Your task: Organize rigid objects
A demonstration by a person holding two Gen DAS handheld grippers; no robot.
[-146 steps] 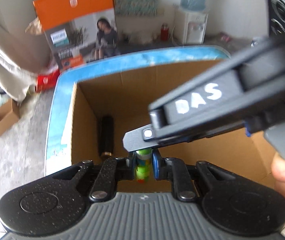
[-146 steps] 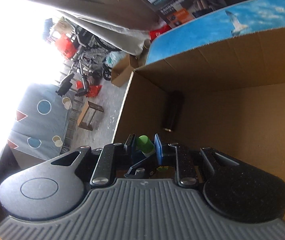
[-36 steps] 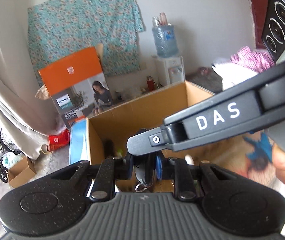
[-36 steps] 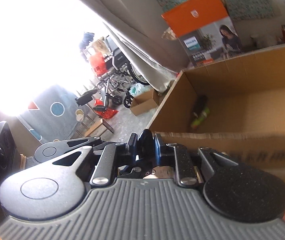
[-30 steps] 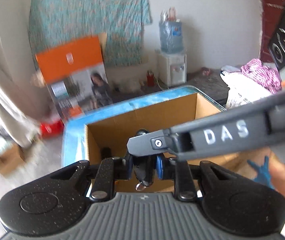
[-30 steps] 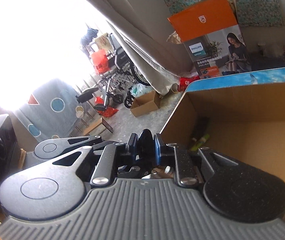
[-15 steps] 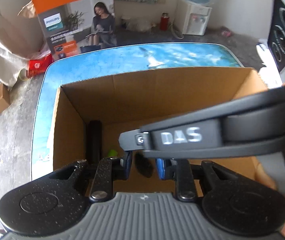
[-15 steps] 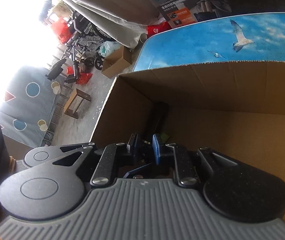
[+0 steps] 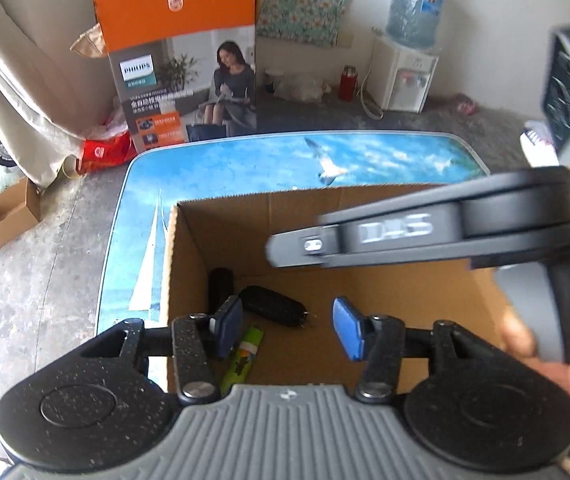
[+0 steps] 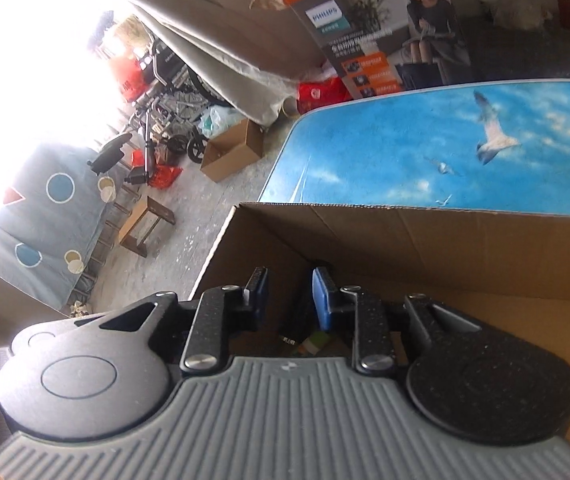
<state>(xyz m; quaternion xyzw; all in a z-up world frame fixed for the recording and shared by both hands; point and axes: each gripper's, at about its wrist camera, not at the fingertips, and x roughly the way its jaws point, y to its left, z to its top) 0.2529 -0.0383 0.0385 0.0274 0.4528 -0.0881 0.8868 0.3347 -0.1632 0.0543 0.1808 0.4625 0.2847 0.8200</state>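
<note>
Opening the fingers (image 9: 347, 334) of the left gripper (image 9: 287, 326) above the cardboard box (image 9: 189, 264), with the blue pads already well spread and pressing on nothing. Looking down through that gap onto the box floor and finding a black key case (image 9: 273, 306) there, free of both pads, just beyond the left pad and a little left of the gap's middle. Lying with its long axis running from far left to near right, its small metal end pointing right. Sharing the floor with a black cylinder (image 9: 220, 284) standing against the left wall, just beside the case, and a green tube (image 9: 243, 356) nearer, below the left pad.

Easing apart the right gripper (image 10: 288, 296) as well, only narrowly parted so far, with nothing visibly clamped between its pads; peering through the slit at dark shapes and a scrap of green low in the box, too hidden to name. Crossing above the far right of the box in the left wrist view, gripped by a hand (image 9: 545, 360) at the right edge.

Resting the box on a blue seagull-print tabletop (image 9: 245, 164).

Judging the left gripper much the nearer to the case, almost directly over it. Judging the case as already delivered, so probably calling for a straight lift out, clear of the near wall.
</note>
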